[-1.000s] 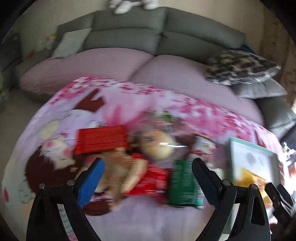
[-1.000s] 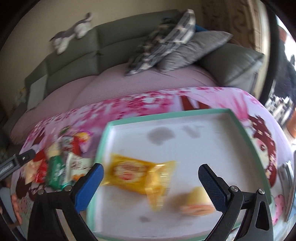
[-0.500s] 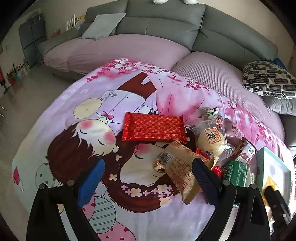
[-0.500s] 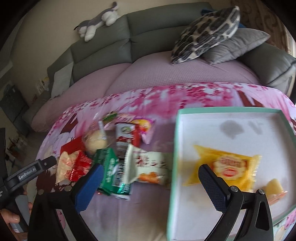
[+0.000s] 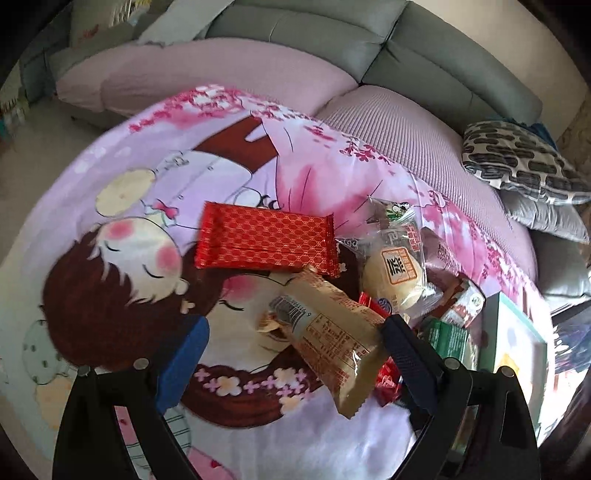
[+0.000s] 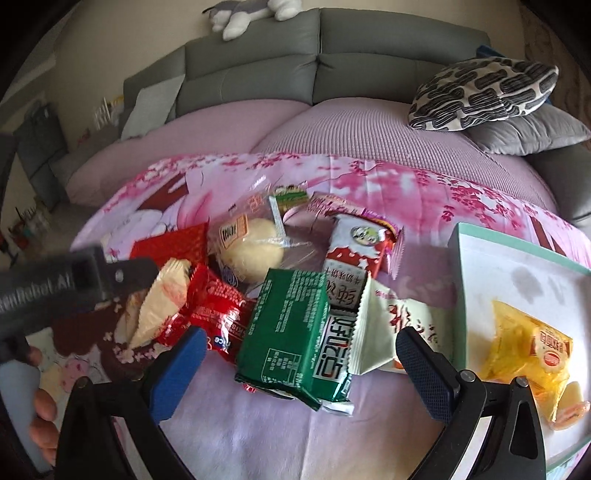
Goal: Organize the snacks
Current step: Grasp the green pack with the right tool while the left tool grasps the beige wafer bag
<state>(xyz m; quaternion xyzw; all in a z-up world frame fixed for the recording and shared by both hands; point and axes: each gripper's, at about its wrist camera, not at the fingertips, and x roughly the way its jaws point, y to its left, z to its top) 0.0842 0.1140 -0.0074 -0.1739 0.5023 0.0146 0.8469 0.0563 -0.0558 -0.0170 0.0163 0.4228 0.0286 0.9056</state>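
A pile of snack packets lies on a pink cartoon cloth. My left gripper is open, with a tan packet lying between its fingers; a red patterned packet and a bun in clear wrap lie beyond. My right gripper is open over a green packet, with a white packet and a red-and-white packet beside it. A teal-rimmed white tray at right holds a yellow packet. The left gripper's body shows at left.
A grey sofa with pink seat cushions curves behind the cloth. A patterned pillow and a grey pillow lie at right. A plush toy sits on the sofa back. The floor lies left.
My right gripper has swung left from over the tray to over the snack pile. My left gripper has moved closer to the tan packet. Both stay open.
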